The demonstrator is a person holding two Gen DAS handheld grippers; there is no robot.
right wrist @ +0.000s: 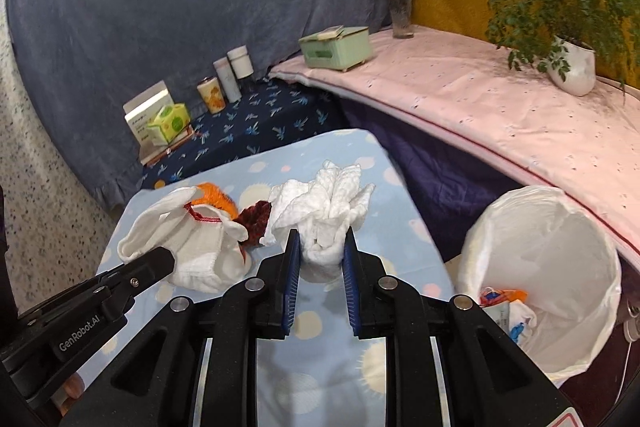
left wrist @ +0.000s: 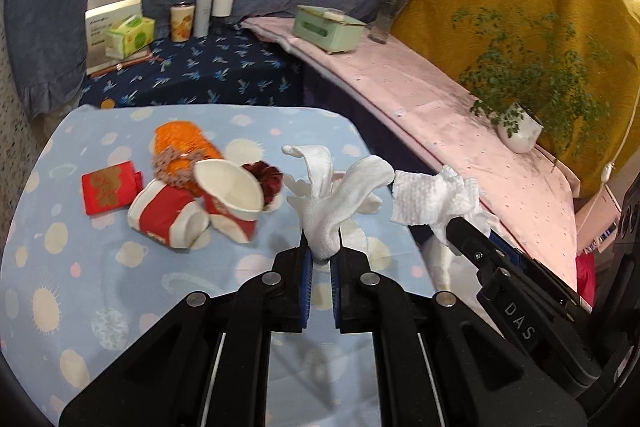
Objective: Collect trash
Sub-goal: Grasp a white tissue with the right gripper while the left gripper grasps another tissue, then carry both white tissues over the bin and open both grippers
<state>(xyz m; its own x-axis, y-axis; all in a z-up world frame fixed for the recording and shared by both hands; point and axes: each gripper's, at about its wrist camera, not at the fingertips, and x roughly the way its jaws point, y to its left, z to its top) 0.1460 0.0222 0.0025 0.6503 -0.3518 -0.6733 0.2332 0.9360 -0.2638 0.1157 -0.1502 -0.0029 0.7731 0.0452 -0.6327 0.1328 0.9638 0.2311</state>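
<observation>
Already the lined bin point(right wrist: 560, 267) beside the low table point(left wrist: 60, 267) holds a few scraps, so collection is under way. Crushed red-and-white paper cups point(left wrist: 192, 205), a red packet point(left wrist: 110, 187) and an orange wrapper point(left wrist: 180, 139) lie on the table, not yet collected. Each gripper is clamped on a wad lifted clear: left gripper point(left wrist: 320, 259) pinches a white tissue point(left wrist: 340, 187), right gripper point(right wrist: 320, 255) a crumpled paper towel point(right wrist: 324, 203). Readable writing: "DAS" and "GenRobot.AI" on the gripper bodies.
</observation>
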